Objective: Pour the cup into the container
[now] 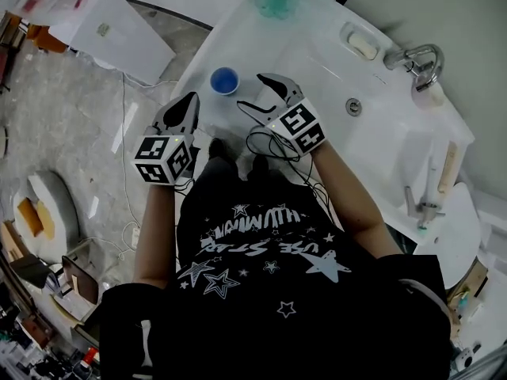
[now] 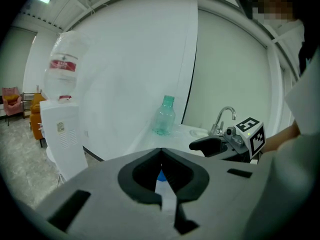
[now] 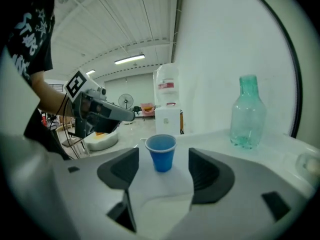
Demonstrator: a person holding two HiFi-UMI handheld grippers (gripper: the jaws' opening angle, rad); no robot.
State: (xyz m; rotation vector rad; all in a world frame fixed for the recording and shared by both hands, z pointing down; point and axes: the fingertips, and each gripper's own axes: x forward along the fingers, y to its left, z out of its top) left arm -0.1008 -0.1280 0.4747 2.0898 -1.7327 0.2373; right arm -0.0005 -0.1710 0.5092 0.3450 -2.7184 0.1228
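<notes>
This is a washroom corner set up inside a big workshop hall. At the head view's upper right, a white counter (image 1: 317, 58) holds a sink (image 1: 380, 133) with a faucet (image 1: 420, 58) and a soap dish (image 1: 363, 42). Left of it is speckled concrete floor (image 1: 63, 109) with loose cables (image 1: 124, 125). Mid-frame, the right gripper view shows a ribbed ceiling (image 3: 125, 19), a strip light (image 3: 130, 59), a fan (image 3: 126, 101) and a water dispenser (image 3: 167, 116).
</notes>
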